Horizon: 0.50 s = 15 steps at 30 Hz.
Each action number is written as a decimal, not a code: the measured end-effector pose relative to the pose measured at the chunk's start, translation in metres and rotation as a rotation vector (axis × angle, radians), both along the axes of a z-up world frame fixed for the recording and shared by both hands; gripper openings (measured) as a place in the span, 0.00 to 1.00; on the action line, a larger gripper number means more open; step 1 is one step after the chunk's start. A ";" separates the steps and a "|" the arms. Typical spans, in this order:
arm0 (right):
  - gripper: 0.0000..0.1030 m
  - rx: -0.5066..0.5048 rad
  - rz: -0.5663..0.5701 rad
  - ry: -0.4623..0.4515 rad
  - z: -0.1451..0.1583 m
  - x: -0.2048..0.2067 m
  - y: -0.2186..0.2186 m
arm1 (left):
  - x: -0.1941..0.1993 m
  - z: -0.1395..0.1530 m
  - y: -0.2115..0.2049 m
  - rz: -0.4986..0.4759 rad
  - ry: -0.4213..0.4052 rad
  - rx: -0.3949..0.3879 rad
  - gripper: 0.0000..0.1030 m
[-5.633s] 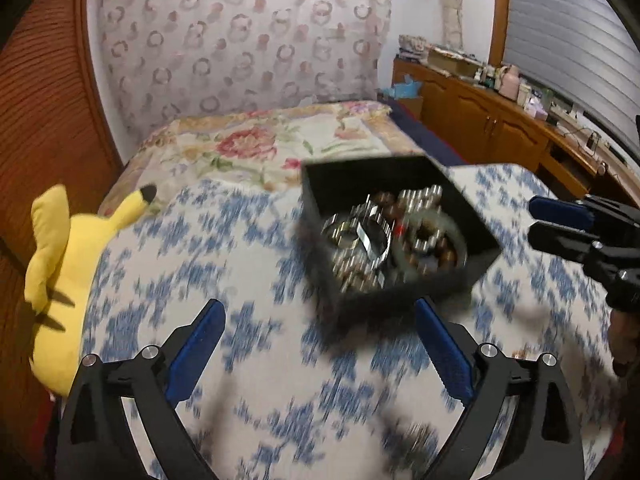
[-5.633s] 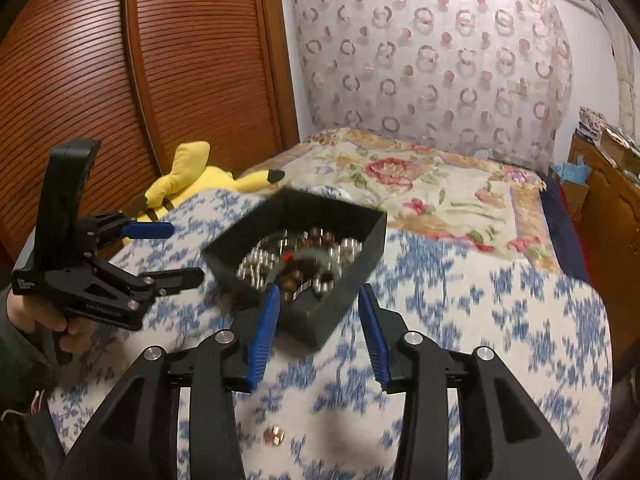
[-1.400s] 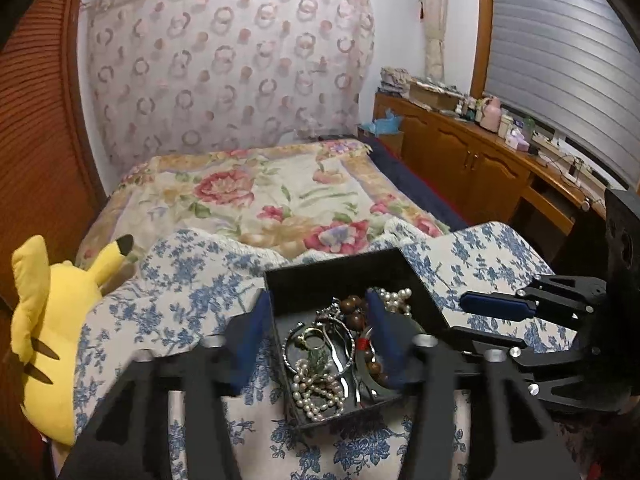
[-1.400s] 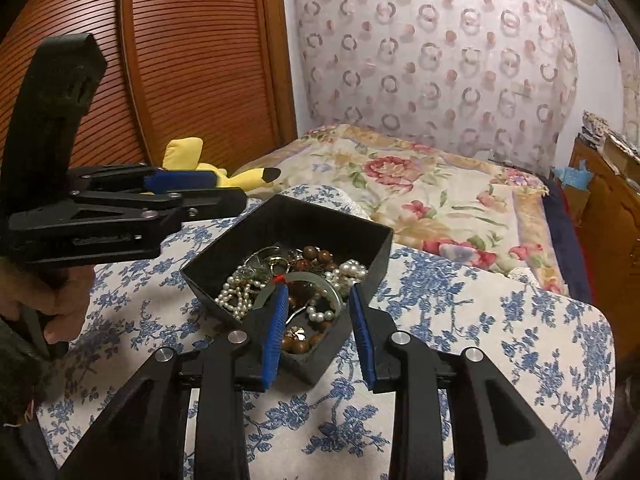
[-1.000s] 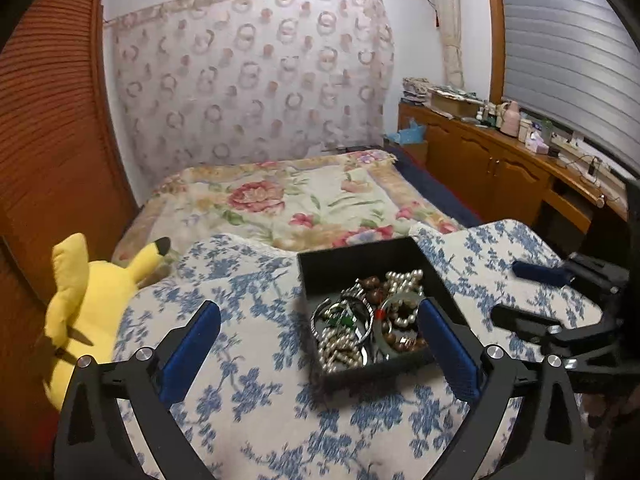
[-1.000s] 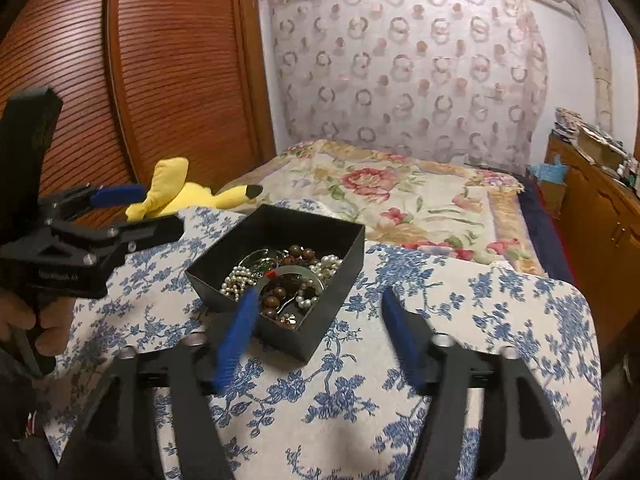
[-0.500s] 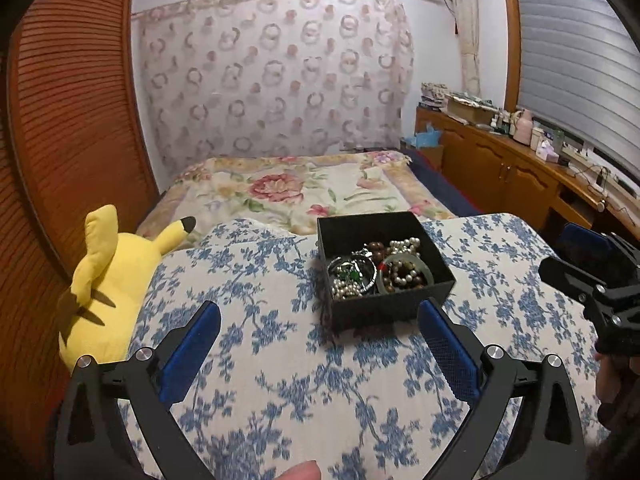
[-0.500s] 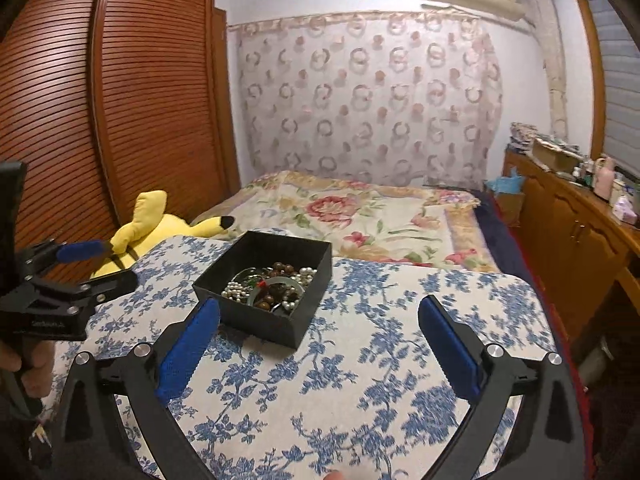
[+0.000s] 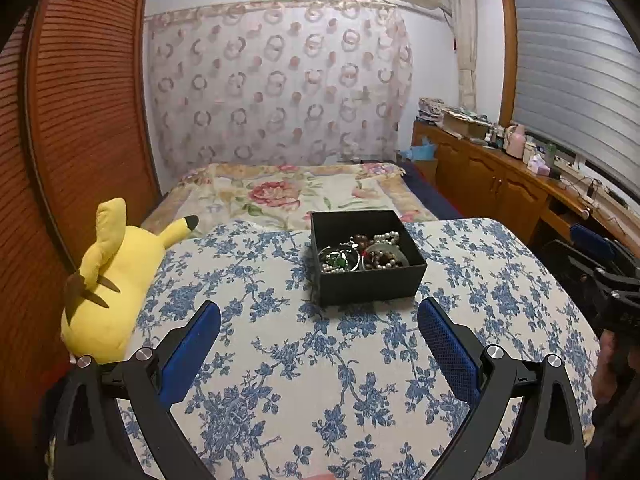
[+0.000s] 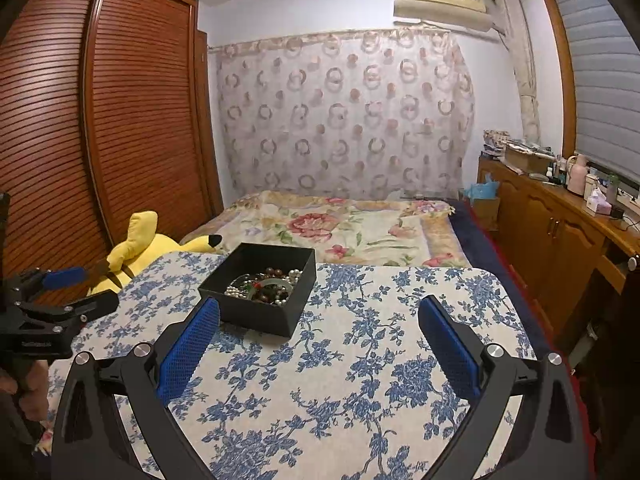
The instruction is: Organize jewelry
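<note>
- Far left, I see a yellow plush toy lying against the edge of the desk, beside the slatted wooden wardrobe doors.
- My left hand-held gripper is released, its blue pads spread wide over the blue-flowered cloth with nothing between them.
- In the middle, I see the black box standing on the desk beyond both grippers, apart from every pad.
- The jewelry is heaped inside the box: pearl strands, brown beads, and metal bangles, tangled together.
- My right hand-held gripper is released too, jaws fully apart and empty; the box sits ahead of its left pad, not touching.
- Behind the desk is a bed with a floral cover.
- Far right, a wooden cabinet carries bottles and clutter.
</note>
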State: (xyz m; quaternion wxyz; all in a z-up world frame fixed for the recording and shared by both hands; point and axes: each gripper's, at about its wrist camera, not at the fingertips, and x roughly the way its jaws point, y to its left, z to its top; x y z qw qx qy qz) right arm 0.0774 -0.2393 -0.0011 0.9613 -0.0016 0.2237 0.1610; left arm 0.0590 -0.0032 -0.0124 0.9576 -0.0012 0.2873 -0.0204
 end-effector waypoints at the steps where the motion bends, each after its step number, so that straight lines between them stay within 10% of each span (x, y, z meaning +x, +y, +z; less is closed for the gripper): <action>1: 0.97 0.002 0.001 -0.002 0.001 -0.002 0.000 | -0.001 0.001 -0.001 -0.004 -0.002 -0.002 0.92; 15: 0.97 -0.003 -0.013 -0.028 0.003 -0.019 0.000 | -0.014 0.012 -0.006 -0.013 -0.037 0.015 0.92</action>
